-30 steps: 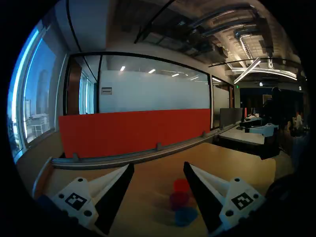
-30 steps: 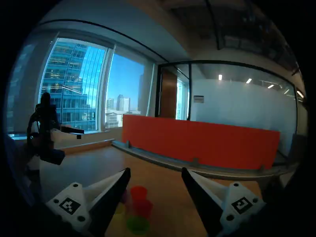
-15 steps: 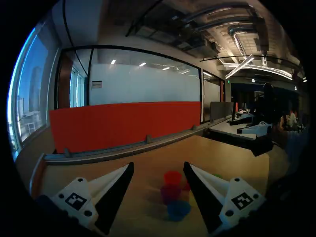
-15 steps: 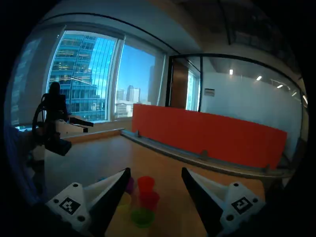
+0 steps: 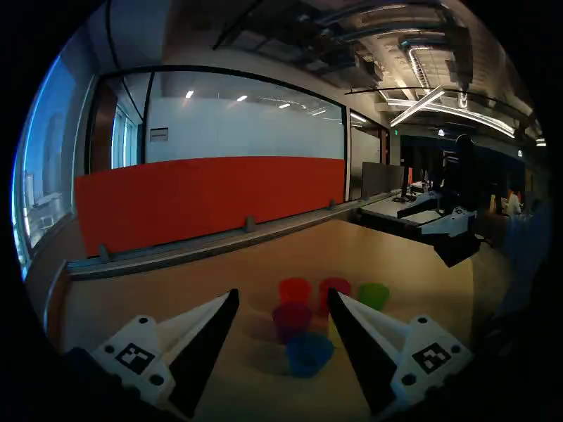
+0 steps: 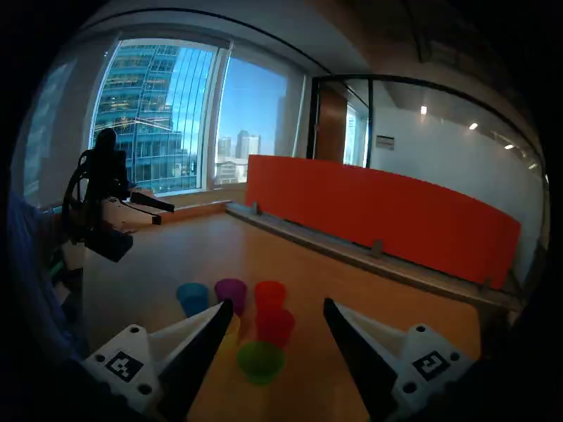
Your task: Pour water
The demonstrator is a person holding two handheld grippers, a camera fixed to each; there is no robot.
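Left gripper: fingers spread wide, nothing held. Right gripper: same, wide and empty. Both hang above the wooden table.

Right gripper view, cups counted: 6, clustered on the table just ahead of the fingertips.
- Far row of 3: blue cup, purple cup, red cup, side by side.
- Nearer: dark red cup just in front of the red cup, and yellow cup, partly covered by my own left finger.
- Nearest: green cup.

All 6 stand upright, mouths up. I cannot tell whether any of them holds water.

Left gripper view: I count 5 cups clearly, with the blue cup nearest and the green cup farthest right. A yellow sliver shows beside the right finger.

Surroundings: 1 orange partition runs along the far table edge, with 1 metal rail at its foot. A large window shows towers. In each view the other gripper hangs off to the side, well apart from the cups. The table between fingertips and cups is bare.
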